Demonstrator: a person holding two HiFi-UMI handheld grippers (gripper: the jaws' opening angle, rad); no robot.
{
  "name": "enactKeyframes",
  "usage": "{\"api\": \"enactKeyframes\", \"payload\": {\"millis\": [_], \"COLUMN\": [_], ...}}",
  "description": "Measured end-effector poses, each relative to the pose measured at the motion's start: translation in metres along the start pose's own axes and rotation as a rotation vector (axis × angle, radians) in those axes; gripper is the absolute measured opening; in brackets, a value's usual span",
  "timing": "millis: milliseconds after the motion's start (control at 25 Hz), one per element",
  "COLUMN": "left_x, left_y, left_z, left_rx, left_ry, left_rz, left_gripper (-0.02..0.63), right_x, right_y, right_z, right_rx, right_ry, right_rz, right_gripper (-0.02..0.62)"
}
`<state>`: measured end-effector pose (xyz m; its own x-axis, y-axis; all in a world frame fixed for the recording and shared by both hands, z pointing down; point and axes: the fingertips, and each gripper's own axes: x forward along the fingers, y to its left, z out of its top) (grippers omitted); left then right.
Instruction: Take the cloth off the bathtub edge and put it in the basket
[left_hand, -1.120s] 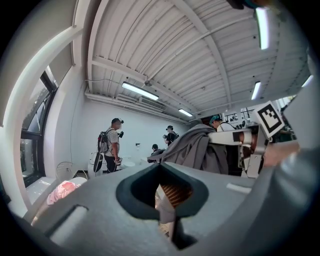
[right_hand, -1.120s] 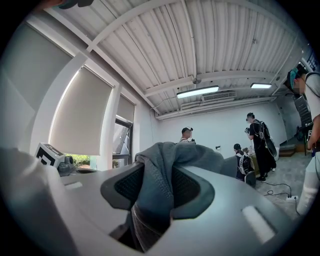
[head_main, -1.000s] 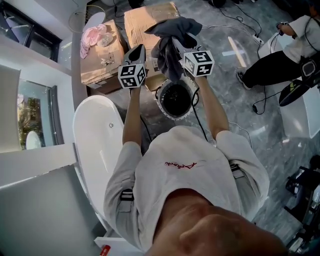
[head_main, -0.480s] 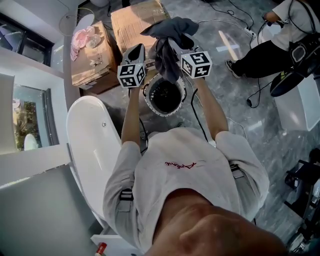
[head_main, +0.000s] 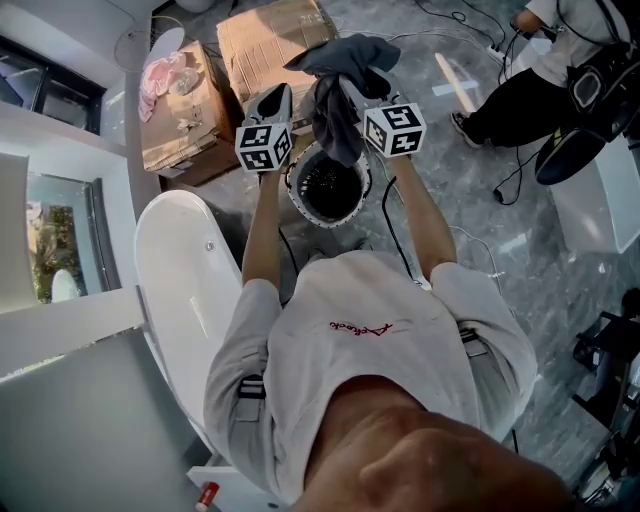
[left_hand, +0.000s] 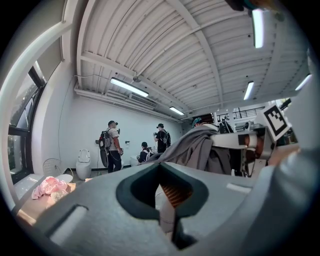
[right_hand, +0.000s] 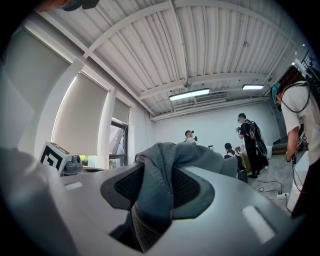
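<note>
A dark grey cloth hangs bunched from my right gripper, whose jaws are shut on it, held up above the floor. In the right gripper view the cloth fills the gap between the jaws and drapes over the tips. Just below the hanging cloth stands the round basket, white-rimmed with a dark inside. My left gripper is shut and holds nothing, raised beside the right one, left of the cloth. The left gripper view shows the cloth to the right. The white bathtub lies at my left.
Two cardboard boxes sit beyond the basket, with a pink cloth on the left one. A person sits at the upper right with cables on the marble floor. A white ledge runs along the left.
Both grippers keep the same raised pose with the cloth. The basket, boxes and tub have slid a little left in view, so the basket sits more directly under the cloth.
</note>
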<state>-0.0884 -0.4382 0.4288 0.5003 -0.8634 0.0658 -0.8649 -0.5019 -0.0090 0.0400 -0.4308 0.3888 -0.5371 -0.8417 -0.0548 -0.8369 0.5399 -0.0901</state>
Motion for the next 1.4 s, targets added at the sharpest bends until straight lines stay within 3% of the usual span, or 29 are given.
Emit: {"api": "enactKeyframes", "payload": {"millis": [720, 1400], "left_x": [0.000, -0.023], "left_y": [0.037, 0.035], "left_z": [-0.030, -0.139], "left_rx": [-0.047, -0.168], "left_ry": [0.065, 0.223], "left_rz": [-0.026, -0.029], "left_gripper": [0.000, 0.000], "right_x": [0.029, 0.021], "right_y": [0.018, 0.041], "right_z": [-0.029, -0.146], "right_rx": [0.030, 0.103], "right_ry": [0.068, 0.268], "right_rz": [-0.037, -0.035], "right_gripper": [0.167, 0.167]}}
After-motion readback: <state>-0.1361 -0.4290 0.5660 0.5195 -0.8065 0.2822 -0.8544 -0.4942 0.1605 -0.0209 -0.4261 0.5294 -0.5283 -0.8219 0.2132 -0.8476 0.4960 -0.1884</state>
